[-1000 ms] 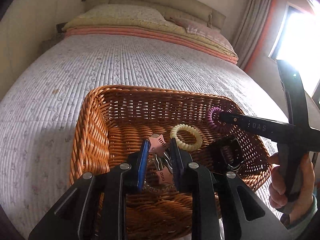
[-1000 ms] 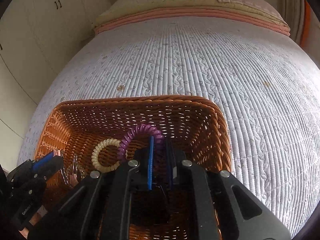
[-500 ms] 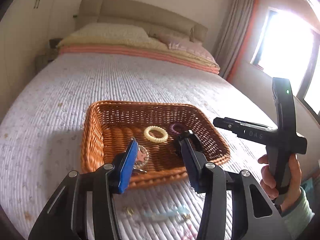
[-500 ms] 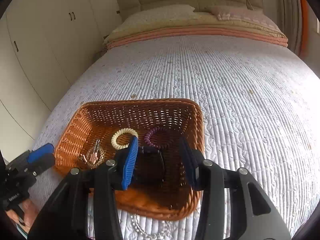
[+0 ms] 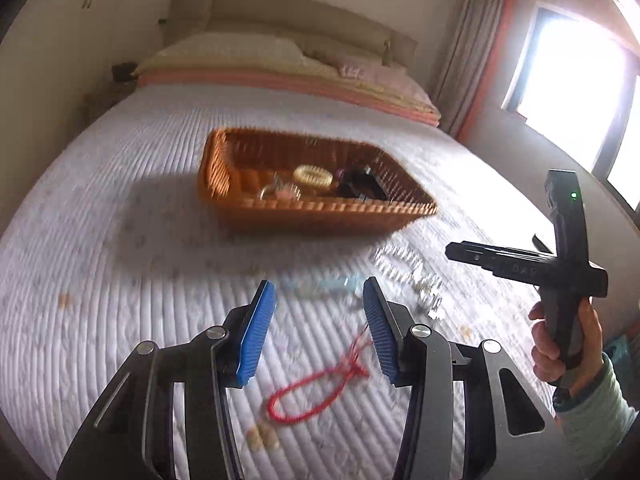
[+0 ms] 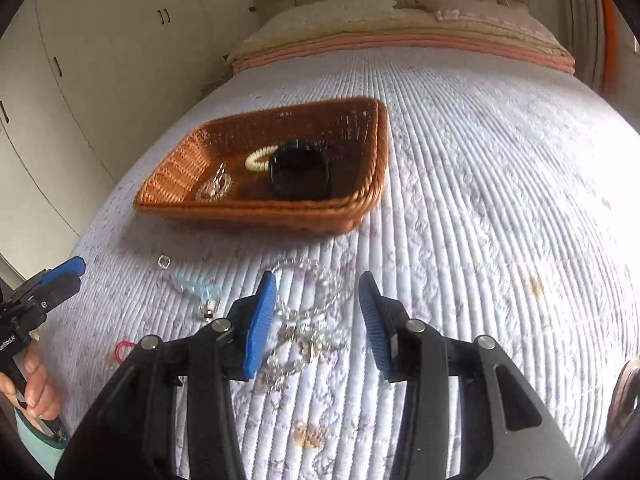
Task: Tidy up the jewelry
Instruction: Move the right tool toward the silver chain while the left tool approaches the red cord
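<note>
Jewelry lies partly in the wicker basket [image 6: 362, 204] and partly loose on the bed [image 6: 500, 208], where the left gripper [image 5: 318, 322] hangs part-open and empty over a red cord bracelet [image 5: 316, 390] and the right gripper [image 6: 316, 316], likewise part-open, over what looks like a clear bead necklace [image 6: 308, 312].

We can't read anything cleanly: pale lettering on right gripper [image 5: 516, 266] and left gripper [image 6: 8, 342] too blurred.

A home bedroom is showing here: a bed [image 6: 500, 184] under a quilted spread is lying before a padded headboard [image 5: 280, 12] with pillows [image 5: 240, 50], wardrobe doors [image 6: 100, 60] standing alongside, a curtain [image 5: 460, 60] hanging by a bright window [image 5: 580, 92].
</note>
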The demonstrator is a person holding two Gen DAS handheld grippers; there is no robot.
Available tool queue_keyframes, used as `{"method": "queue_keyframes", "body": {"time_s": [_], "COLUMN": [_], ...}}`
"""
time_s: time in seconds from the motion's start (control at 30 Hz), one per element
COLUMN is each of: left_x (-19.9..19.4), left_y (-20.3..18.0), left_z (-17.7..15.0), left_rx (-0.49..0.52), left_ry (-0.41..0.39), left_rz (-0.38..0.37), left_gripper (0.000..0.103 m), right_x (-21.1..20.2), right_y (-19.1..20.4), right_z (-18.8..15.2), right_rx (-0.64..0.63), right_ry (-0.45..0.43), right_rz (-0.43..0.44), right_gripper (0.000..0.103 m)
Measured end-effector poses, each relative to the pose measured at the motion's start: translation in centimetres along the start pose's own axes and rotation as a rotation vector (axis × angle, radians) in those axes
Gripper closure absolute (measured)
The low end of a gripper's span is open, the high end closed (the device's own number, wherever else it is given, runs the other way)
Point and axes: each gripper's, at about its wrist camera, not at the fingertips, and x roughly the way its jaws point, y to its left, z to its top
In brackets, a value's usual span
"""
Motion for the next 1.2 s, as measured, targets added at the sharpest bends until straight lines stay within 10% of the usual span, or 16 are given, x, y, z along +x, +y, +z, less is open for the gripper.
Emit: {"method": "queue_keyframes", "body": {"time_s": [0.4, 0.67, 0.77, 0.87, 0.97, 1.2], "left_x": [3.7, 2.1, 1.8, 1.5, 1.8, 3.8], "left_y": [2.4, 0.0, -1.1, -2.0, -3.1, -5.2], "left_z": [-3.9, -6.4, -6.7, -6.8, -6.9, -8.1], "left_rx": [-0.051, -0.069, -0.047, -0.004, 0.028, 0.136], "left_ry": [0.18, 0.253, 0.249, 0.223, 0.209, 0.206], "left_rz": [0.008, -0.239, -0.227, -0.153, -0.115, 0.023], "left_gripper": [0.07, 0.074, 0.072, 0.061, 0.06, 0.06], "right_x": [2.8, 0.2, -0.4, -0.8, -1.7, -0.2], "right_y": [2.4, -0.2, -1.2, -1.5, -1.6, -0.6], "right_z": [-3.9, -5.6, -6.0, -6.2, -6.4, -5.8], "right_rx": [-0.043, 0.009, 0.038, 0.06, 0.055, 0.027], "right_ry": [0.044, 0.033, 0.046, 0.048, 0.025, 0.054], "right_rz": [-0.14, -0.145, -0.101, -0.05, -0.073, -0.089], "right_gripper": [0.071, 0.086, 0.085, 0.078, 0.042, 0.041]}}
